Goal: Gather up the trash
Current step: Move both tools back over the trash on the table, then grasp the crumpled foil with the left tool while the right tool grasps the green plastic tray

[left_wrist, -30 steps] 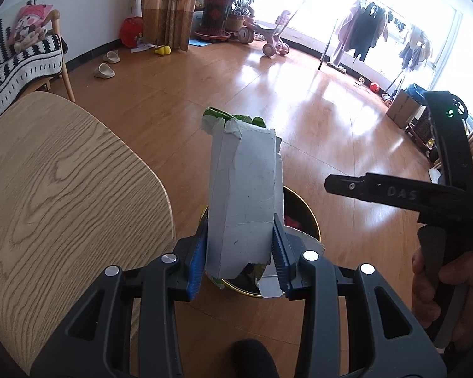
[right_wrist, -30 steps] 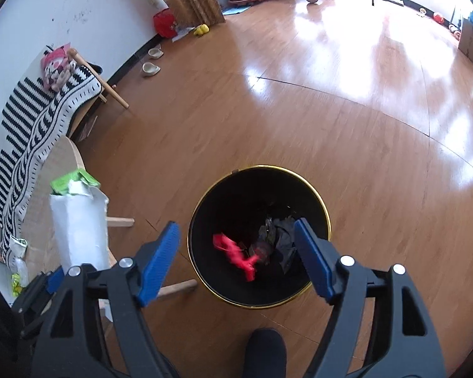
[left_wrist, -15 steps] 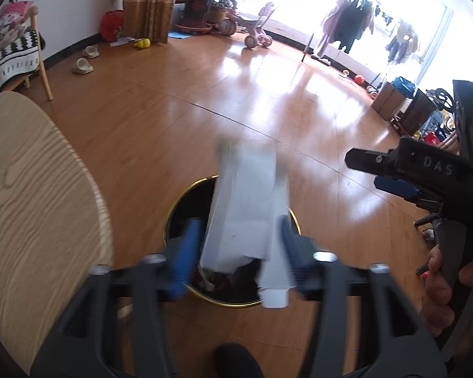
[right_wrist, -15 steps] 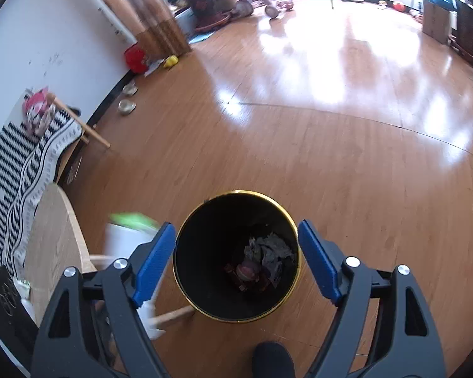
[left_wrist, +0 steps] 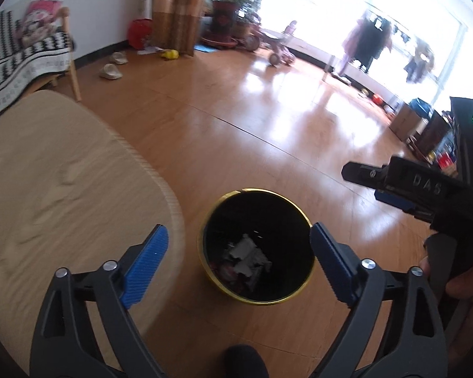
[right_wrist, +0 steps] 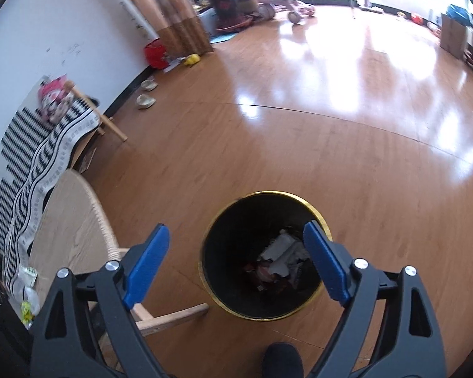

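A black bin with a gold rim [left_wrist: 269, 191] [right_wrist: 312, 204] stands on the wooden floor below both grippers. A crumpled white carton [left_wrist: 244, 249] [right_wrist: 280, 252] lies inside it on other scraps. My left gripper [left_wrist: 238, 239] hangs above the bin, its jaws opening wide with nothing between them. My right gripper [right_wrist: 236, 239] is also above the bin, its jaws still opening and empty. From the left wrist view the right gripper's body [left_wrist: 425, 186] shows at the right, held by a hand [left_wrist: 466, 286].
A round wooden table [left_wrist: 47, 189] [right_wrist: 69, 220] lies to the left of the bin, with small wrappers [right_wrist: 26, 286] near its edge. A striped-cloth chair [left_wrist: 19, 53] stands by the wall. Slippers [left_wrist: 110, 71], plants and a tricycle sit farther back.
The left gripper opened and let go of the white carton, which dropped into the bin. The right gripper widened a little and rose slightly over the bin.
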{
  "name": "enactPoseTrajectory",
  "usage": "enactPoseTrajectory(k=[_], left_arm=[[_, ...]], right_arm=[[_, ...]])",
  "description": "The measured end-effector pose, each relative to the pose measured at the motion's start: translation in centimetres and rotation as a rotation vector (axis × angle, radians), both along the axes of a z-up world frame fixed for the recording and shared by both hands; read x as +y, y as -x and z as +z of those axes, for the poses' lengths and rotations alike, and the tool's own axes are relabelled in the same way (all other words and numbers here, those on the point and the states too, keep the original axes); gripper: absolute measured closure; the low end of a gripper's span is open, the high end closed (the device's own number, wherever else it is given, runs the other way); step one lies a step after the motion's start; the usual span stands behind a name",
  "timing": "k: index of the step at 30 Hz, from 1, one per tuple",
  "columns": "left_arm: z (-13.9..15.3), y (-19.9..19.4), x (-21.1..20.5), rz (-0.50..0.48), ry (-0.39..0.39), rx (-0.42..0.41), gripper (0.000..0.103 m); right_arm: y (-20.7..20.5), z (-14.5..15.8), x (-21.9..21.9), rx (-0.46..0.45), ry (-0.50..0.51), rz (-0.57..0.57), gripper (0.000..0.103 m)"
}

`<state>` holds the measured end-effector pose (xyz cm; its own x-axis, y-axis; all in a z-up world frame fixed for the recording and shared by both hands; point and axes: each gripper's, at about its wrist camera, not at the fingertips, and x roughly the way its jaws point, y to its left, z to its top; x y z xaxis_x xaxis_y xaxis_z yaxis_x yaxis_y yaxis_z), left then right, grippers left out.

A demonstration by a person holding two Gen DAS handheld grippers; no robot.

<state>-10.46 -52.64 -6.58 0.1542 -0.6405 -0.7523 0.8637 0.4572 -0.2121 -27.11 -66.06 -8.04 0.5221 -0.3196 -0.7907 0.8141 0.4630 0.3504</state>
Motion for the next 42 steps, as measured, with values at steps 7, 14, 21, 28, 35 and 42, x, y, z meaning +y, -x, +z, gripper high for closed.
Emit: enactPoseTrajectory(k=[7, 14, 21, 28, 35, 42], left_arm=[[3.6, -5.1, 8.6, 0.215, -0.002, -0.022, 0.010], [6.0, -10.7, 20.6, 0.458, -0.002, -0.038, 0.010], [7.4, -15.7, 33.2, 0.698, -0.016, -0.092, 0.010], [6.2, -20.7, 46.8, 0.986, -0.085, -0.121, 0.010], [3.4, -24.8, 52.4, 1.100, -0.192, -0.126, 0.010], [1.6, -28.5, 54.0, 1.114, -0.220, -0.133, 0.010]], right_arm=[[-7.6, 2.2, 6.0, -0.017, 0.037, 0.163, 0.017], [-17.8, 4.5, 16.7, -0.030, 0.075, 0.423, 0.017], [-26.0, 5.5, 29.5, -0.030, 0.131, 0.700, 0.016], [-32.0, 4.5, 40.1, -0.014, 0.162, 0.921, 0.016], [-35.0, 2.5, 46.3, 0.015, 0.182, 1.053, 0.016], [-37.1, 0.8, 50.1, 0.032, 0.162, 1.139, 0.016]])
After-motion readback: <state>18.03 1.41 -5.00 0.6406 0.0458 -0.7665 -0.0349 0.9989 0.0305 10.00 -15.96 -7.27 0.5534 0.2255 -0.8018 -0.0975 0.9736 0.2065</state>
